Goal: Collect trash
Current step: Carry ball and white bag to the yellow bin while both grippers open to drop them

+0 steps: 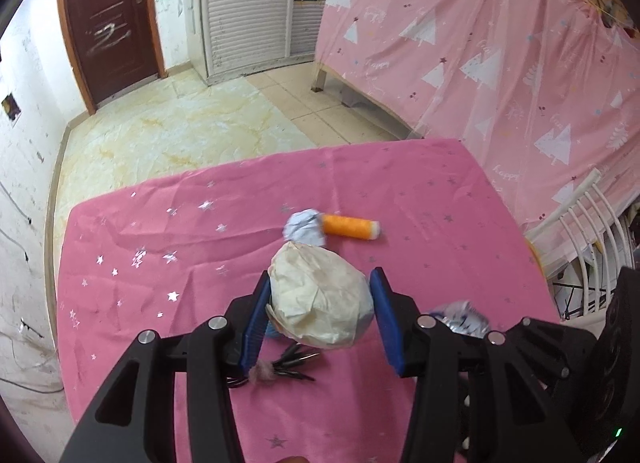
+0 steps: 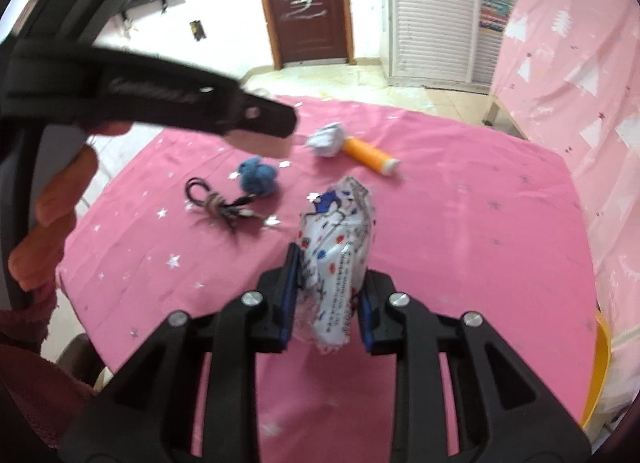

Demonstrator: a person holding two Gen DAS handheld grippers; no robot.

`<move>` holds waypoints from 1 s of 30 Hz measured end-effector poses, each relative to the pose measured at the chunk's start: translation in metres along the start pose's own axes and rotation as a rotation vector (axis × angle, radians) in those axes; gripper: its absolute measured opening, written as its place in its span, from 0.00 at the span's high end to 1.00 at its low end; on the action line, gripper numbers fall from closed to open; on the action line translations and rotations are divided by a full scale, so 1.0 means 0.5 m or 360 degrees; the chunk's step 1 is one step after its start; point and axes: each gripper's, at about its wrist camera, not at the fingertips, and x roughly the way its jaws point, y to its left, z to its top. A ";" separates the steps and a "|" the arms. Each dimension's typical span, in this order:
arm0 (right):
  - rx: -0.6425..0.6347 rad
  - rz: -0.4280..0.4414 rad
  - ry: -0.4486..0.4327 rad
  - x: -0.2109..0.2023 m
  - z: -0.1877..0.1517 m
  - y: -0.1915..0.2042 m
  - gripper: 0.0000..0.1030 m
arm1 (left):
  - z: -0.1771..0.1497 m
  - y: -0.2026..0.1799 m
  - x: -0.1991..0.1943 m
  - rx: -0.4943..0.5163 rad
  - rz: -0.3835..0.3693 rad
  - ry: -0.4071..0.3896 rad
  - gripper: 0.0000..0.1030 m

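Wrapper (image 2: 338, 263) print in right claw (image 2: 326, 299) too blurred to read.

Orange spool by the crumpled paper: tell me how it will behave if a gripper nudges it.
The orange spool lies on its side, so it would probably roll. It looks small, likely light. The crumpled paper touching one end may block it that way.

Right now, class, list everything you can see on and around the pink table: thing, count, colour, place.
Paper ball: 1, cream, between left gripper's fingers.
Snack wrapper: 1, white printed, in right gripper.
Crumpled wrapper: 1, white, far side of table.
Thread spool: 1, orange, touching that wrapper.
Pompom: 1, blue, mid-table.
Keys: 1 bunch, dark, beside pompom.
Tablecloth: 1, pink, starred.
Door: 1, brown, far wall.
Left gripper: black, blue pads.
Right gripper: same.
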 end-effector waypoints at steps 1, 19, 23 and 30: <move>0.0020 -0.0011 -0.0010 -0.005 -0.003 -0.012 0.77 | 0.002 -0.011 -0.001 0.0009 -0.0007 -0.0003 0.58; 0.0453 -0.0374 -0.0247 -0.172 -0.109 -0.320 0.77 | 0.016 -0.324 0.014 0.0239 -0.0190 0.0028 0.58; 0.0539 -0.0437 -0.0254 -0.194 -0.150 -0.381 0.77 | 0.019 -0.417 0.029 0.0315 -0.0220 0.0048 0.58; 0.0702 -0.0460 -0.0218 -0.192 -0.227 -0.484 0.77 | 0.015 -0.567 0.071 0.0423 -0.0261 0.0089 0.58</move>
